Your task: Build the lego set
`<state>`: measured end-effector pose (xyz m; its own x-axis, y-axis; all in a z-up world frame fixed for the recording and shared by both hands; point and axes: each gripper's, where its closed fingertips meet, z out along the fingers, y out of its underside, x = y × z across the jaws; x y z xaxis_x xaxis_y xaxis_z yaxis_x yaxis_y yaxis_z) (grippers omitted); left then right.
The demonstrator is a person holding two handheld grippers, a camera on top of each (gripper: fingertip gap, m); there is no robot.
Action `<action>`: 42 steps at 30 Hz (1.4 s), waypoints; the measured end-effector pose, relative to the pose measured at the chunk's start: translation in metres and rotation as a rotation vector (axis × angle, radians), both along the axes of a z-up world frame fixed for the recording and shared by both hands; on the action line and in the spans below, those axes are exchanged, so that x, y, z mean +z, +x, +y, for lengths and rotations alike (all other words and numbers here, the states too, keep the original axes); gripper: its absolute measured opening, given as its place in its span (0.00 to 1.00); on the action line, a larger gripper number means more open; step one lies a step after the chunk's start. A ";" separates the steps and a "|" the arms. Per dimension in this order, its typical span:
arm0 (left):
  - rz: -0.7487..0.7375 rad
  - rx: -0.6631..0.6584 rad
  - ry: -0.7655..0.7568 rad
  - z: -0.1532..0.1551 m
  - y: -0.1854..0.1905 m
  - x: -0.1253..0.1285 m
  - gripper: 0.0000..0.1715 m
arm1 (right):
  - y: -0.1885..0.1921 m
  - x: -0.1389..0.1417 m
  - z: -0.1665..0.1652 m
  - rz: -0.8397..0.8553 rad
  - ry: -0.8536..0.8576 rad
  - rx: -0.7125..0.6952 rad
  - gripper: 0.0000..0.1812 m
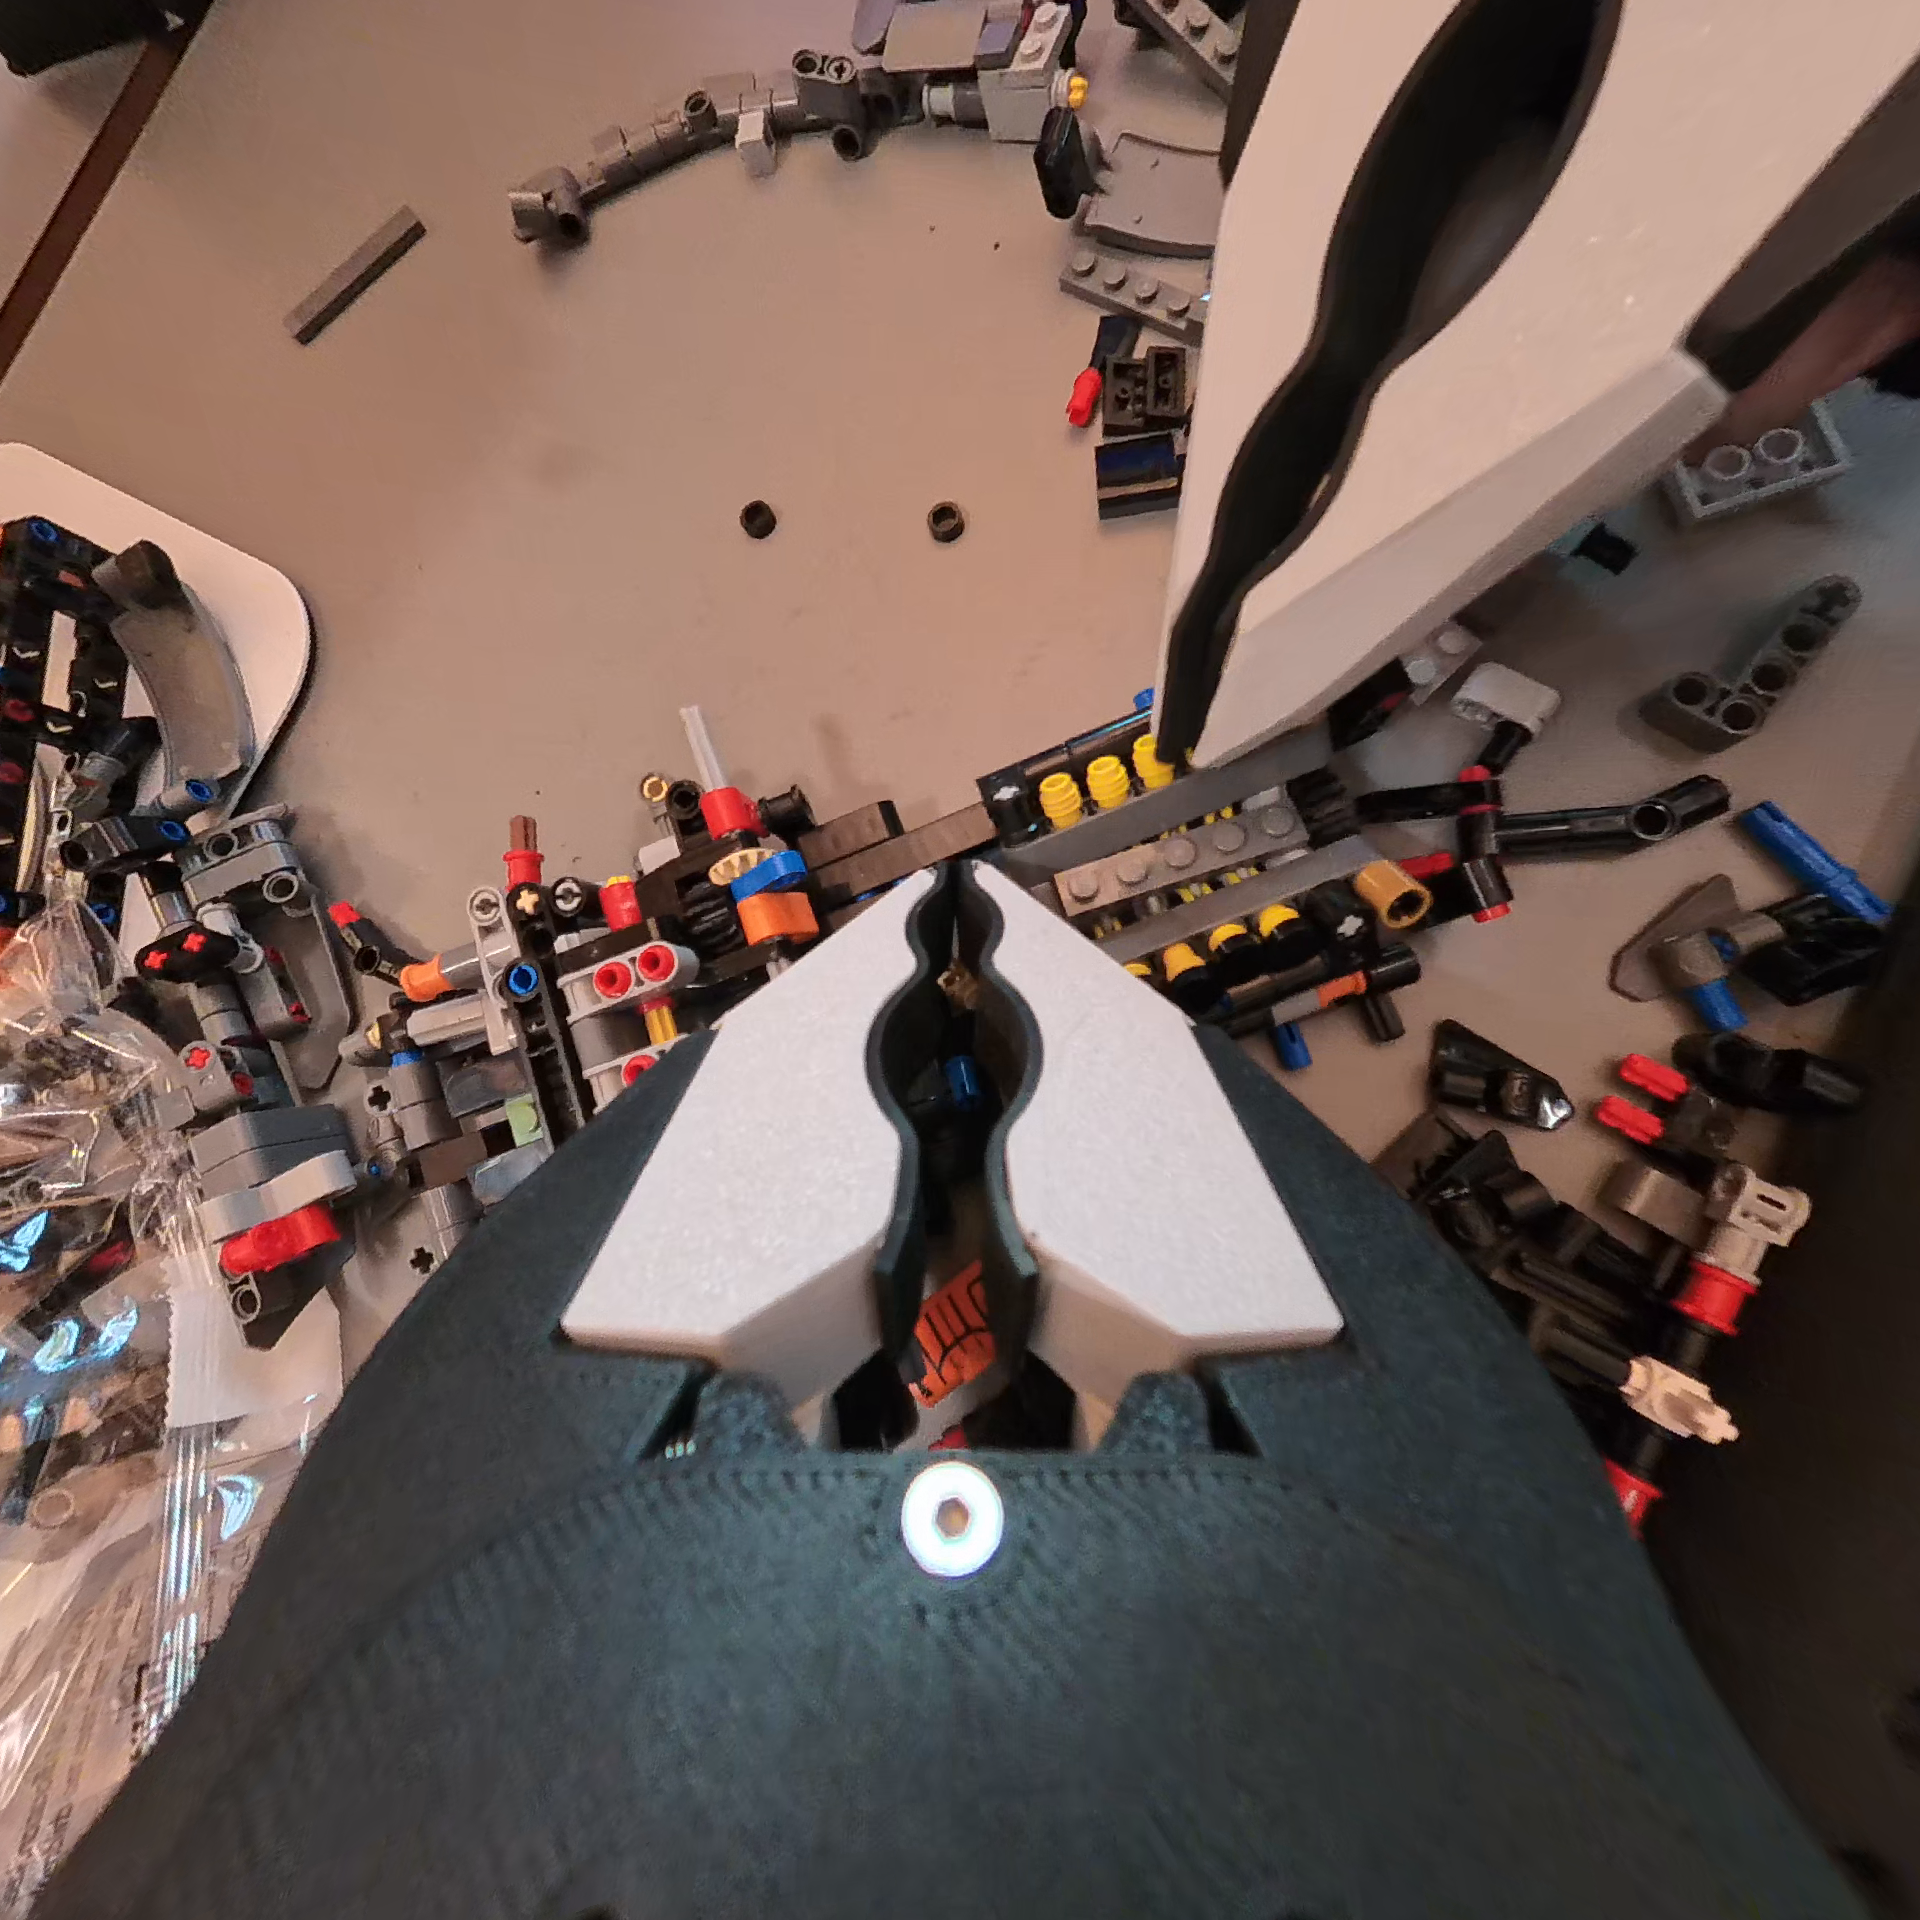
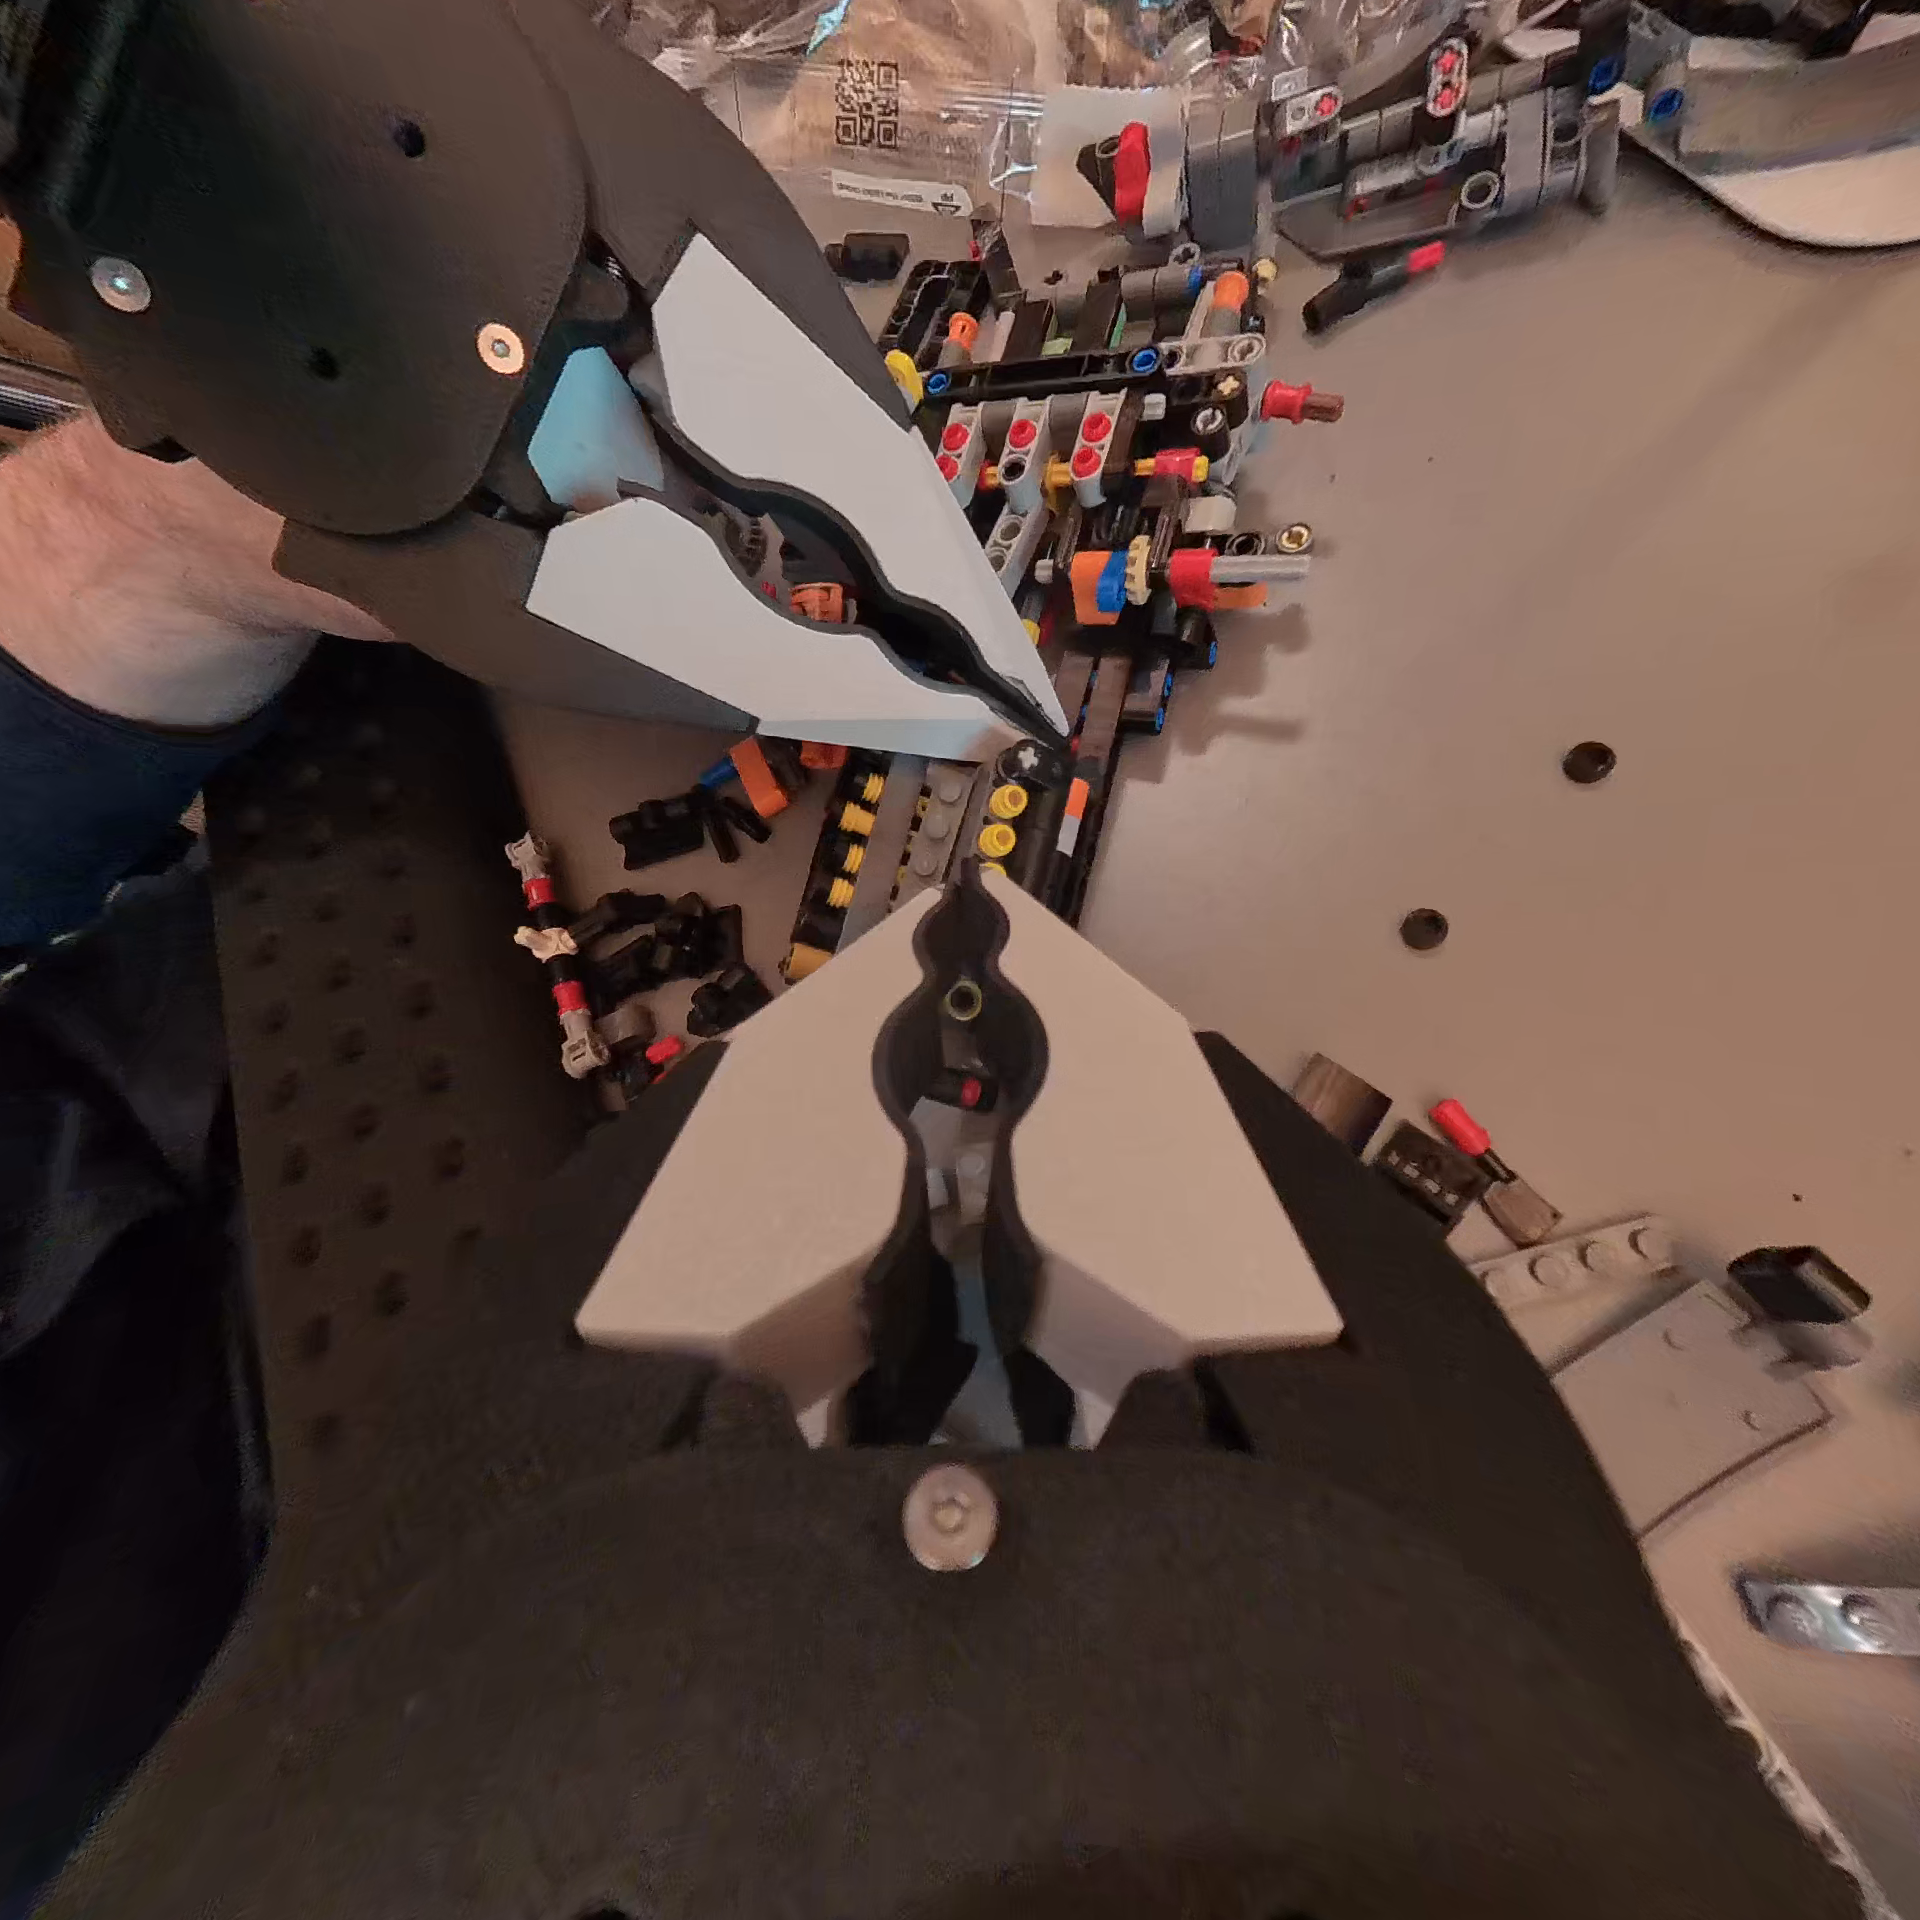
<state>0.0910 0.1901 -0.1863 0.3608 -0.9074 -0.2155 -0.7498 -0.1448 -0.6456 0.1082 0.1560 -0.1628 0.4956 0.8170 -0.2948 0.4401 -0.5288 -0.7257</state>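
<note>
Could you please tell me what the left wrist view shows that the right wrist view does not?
Only the left wrist view shows the curved chain of grey pieces at the far side of the table, a loose grey bar and a blue pin. Only the right wrist view shows a forearm behind the left gripper and a dark perforated mat. Both show the long lego assembly with its yellow connectors, the two small black rings on the table, the clear plastic bags, and both grippers closed, tips at the assembly; the right gripper is near the yellow connectors.
</note>
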 end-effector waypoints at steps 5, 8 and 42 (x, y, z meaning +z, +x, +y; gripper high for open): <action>-0.007 0.011 -0.003 0.001 0.001 0.000 0.00 | 0.003 0.001 0.003 0.022 -0.013 -0.031 0.00; -0.008 -0.001 -0.009 0.000 0.001 0.000 0.00 | 0.011 0.002 0.012 -0.009 0.031 -0.083 0.00; -0.006 -0.012 -0.008 0.000 -0.009 0.004 0.00 | 0.114 0.058 0.072 0.176 0.267 -0.452 0.17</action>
